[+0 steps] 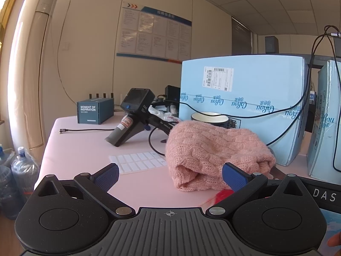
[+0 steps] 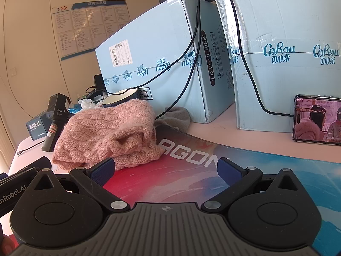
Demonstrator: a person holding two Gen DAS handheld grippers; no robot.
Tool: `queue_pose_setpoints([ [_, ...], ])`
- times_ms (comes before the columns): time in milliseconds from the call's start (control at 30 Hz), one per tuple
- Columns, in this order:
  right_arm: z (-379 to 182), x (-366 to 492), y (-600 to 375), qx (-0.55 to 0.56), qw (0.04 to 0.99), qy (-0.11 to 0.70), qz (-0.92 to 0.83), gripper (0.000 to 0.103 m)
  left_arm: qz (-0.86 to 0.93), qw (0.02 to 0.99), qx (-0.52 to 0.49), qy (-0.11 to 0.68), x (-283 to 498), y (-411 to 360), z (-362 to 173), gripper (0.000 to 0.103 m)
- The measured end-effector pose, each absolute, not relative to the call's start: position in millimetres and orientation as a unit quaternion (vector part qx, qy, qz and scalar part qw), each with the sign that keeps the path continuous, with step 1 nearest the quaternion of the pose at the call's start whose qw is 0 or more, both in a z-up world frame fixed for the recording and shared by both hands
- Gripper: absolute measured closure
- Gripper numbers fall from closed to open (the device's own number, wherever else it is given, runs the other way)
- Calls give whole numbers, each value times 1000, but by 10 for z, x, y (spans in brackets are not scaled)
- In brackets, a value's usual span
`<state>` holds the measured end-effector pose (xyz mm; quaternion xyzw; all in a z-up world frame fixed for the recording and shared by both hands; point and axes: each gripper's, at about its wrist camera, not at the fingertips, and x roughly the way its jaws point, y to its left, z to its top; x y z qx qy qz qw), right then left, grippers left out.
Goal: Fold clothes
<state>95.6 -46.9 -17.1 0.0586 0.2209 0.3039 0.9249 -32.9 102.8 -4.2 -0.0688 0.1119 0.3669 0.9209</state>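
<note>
A pink cable-knit sweater (image 1: 213, 151) lies bunched in a folded heap on the table; it also shows in the right wrist view (image 2: 106, 134), partly on a printed desk mat (image 2: 191, 170). My left gripper (image 1: 170, 176) is open and empty, just in front of the sweater's near edge, its right finger (image 1: 236, 178) in front of the knit. My right gripper (image 2: 166, 169) is open and empty, hovering over the mat, its left finger (image 2: 102, 170) close to the sweater's front edge.
Two light-blue cartons (image 1: 240, 104) (image 2: 287, 53) stand behind the sweater with black cables draped over them. A dark mug (image 1: 210, 118), a spare handheld gripper (image 1: 132, 115), a small dark box (image 1: 94, 111), a label sheet (image 1: 138, 162) and a phone (image 2: 317, 121) lie around.
</note>
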Motion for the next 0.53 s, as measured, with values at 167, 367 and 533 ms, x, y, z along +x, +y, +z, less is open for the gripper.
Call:
queue_pose_setpoints([
  [167, -171, 957, -470, 59, 925, 221, 304, 0, 367, 921, -70, 112, -321, 1029, -40, 0],
  [367, -171, 959, -470, 59, 925, 221, 304, 0, 369, 920, -70, 112, -315, 1033, -39, 0],
  [533, -169, 955, -465, 59, 925, 220, 304, 0, 369, 920, -70, 111, -323, 1033, -38, 0],
])
